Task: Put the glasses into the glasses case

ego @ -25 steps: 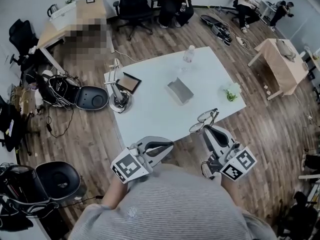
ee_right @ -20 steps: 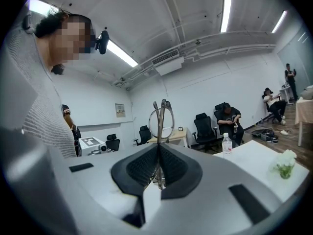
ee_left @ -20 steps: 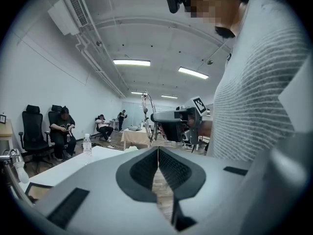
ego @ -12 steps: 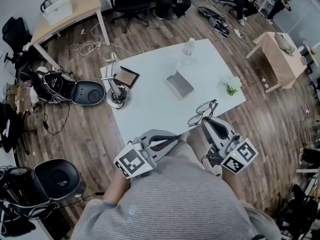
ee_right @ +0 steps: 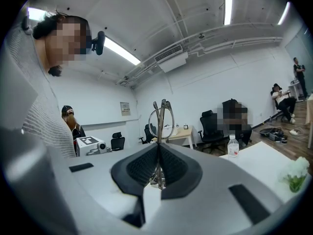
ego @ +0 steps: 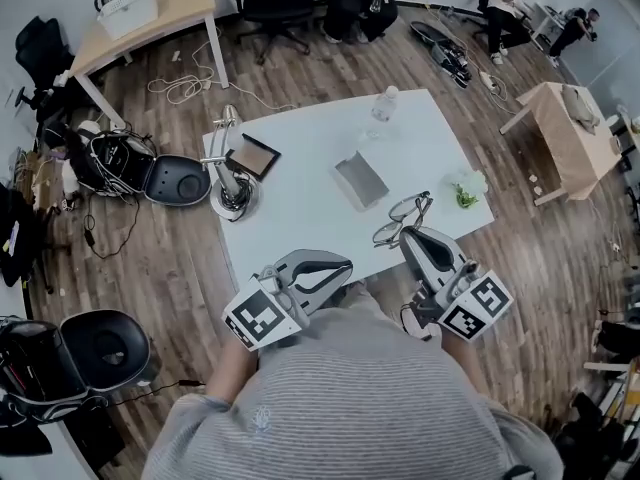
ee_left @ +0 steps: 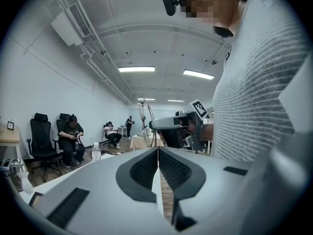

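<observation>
Right gripper view: thin, round wire-rimmed glasses (ee_right: 161, 124), upright.

Your right gripper (ego: 406, 232) pinches the glasses (ego: 398, 220). Its pads swallow the lower frame, so in the right gripper view only the rims rise clear of the jaws. In the head view your hands cannot be made out behind the marker cubes. The glasses case (ego: 360, 180) on the table (ego: 290, 218) is too small to tell whether it lies open. The green thing (ego: 465, 196) at the table's corner is too small to name. Your left gripper (ego: 345, 265) blocks most of the table in its own view.
</observation>
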Action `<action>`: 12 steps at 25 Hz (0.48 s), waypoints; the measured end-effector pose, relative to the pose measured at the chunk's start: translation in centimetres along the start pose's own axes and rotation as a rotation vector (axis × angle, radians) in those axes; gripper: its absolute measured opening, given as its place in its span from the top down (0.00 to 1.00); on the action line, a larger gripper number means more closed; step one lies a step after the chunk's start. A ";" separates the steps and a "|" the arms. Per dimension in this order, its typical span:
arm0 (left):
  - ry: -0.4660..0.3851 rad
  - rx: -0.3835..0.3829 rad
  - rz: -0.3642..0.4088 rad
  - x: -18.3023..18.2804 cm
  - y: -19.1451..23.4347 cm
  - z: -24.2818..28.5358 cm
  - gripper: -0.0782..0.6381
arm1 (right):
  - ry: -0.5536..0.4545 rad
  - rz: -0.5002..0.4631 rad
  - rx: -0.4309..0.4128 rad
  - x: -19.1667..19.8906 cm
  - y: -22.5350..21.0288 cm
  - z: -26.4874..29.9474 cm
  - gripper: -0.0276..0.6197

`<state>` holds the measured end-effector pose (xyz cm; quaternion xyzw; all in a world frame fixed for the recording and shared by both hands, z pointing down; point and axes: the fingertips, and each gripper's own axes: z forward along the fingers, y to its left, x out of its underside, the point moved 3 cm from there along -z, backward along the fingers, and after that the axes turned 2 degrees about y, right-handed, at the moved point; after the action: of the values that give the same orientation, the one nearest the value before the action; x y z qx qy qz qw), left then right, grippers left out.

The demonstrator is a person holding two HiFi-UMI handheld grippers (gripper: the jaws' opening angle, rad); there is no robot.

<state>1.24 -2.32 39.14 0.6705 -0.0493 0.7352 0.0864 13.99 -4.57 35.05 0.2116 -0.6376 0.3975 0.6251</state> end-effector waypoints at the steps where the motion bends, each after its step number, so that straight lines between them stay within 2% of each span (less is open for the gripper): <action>1: 0.001 -0.008 -0.004 -0.1 0.4 0.3 0.87 | 0.003 0.003 -0.007 -0.1 -0.5 0.3 0.93; 12: -0.004 -0.049 -0.027 -1.1 4.0 3.5 0.87 | 0.034 -0.012 -0.069 -2.2 -5.4 3.3 0.93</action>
<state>3.98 -6.96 38.55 0.6703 -0.0586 0.7312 0.1127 16.31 -10.86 34.61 0.1871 -0.6390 0.3750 0.6450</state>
